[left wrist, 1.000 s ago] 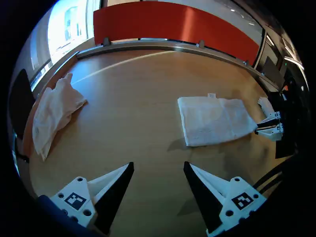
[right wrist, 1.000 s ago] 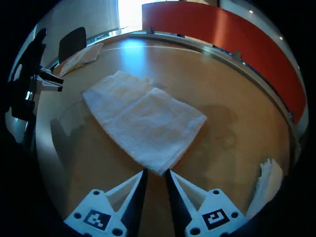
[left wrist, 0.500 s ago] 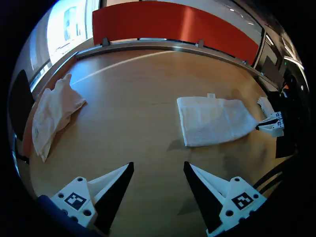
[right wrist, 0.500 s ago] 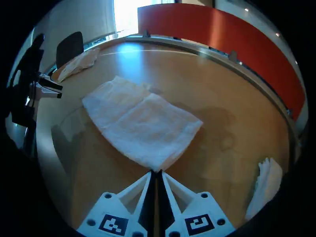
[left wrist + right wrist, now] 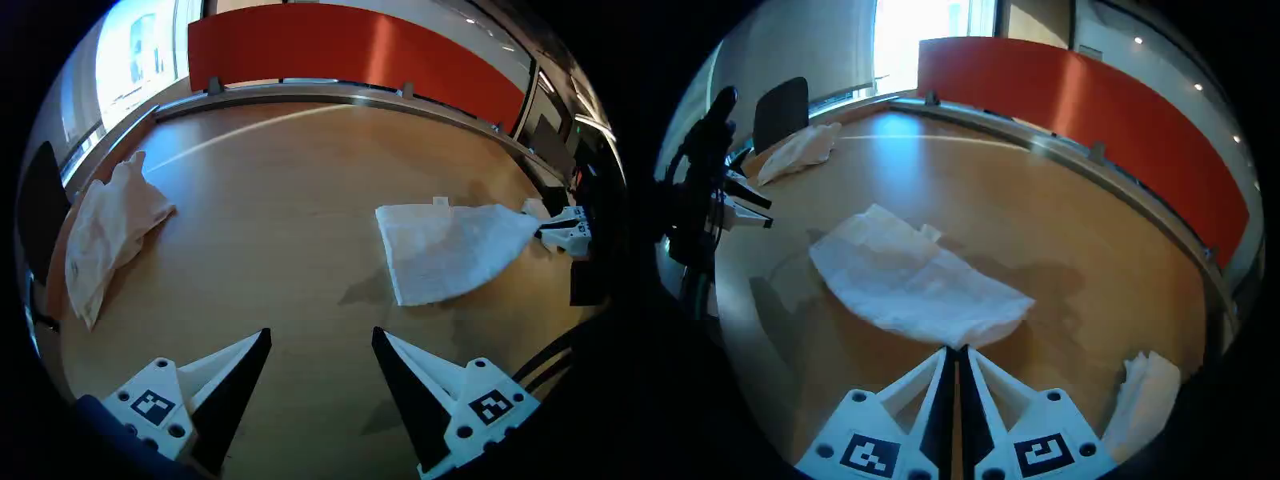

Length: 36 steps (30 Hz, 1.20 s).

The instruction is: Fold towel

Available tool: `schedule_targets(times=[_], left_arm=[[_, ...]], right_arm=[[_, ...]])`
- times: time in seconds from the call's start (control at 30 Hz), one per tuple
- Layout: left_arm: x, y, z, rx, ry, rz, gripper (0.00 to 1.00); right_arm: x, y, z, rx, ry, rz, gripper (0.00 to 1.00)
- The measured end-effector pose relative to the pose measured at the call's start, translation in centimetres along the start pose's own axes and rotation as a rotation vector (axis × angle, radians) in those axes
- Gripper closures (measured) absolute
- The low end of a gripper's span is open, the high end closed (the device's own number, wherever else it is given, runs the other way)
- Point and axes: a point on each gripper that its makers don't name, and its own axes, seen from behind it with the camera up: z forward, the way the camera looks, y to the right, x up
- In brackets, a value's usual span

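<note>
A white folded towel (image 5: 448, 250) lies on the wooden table (image 5: 272, 200), right of centre in the left gripper view. Its near corner is raised off the wood and pinched between the fingers of my right gripper (image 5: 954, 350), which is shut on it. In the right gripper view the towel (image 5: 912, 284) sags from that corner down to the table. The same right gripper (image 5: 564, 232) appears at the towel's right tip in the left gripper view. My left gripper (image 5: 320, 332) hovers open over bare wood, well short of the towel, with nothing between its fingers.
A crumpled white towel (image 5: 108, 228) lies near the table's far left edge, beside a dark chair (image 5: 780, 108). More white cloth (image 5: 1140, 400) is piled at the lower right of the right gripper view. A red panel (image 5: 360, 48) runs behind the table's curved back edge.
My right gripper shut on the towel's corner, then rose and pulled it; the towel lifted at that corner and slid toward the right gripper. The left gripper stayed still.
</note>
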Motion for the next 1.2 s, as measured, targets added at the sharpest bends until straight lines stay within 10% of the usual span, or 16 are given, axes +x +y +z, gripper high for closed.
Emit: schedule_targets(times=[0.7, 1.2], left_arm=[[0.6, 0.7, -0.1, -0.006, 0.009, 0.005, 0.06], [0.7, 1.1, -0.1, -0.009, 0.01, 0.015, 0.06]], right_arm=[[5.4, 2.5, -4.5, -0.064, 0.083, -0.085, 0.91], [6.2, 0.8, -3.4, -0.028, 0.086, -0.129, 0.9]])
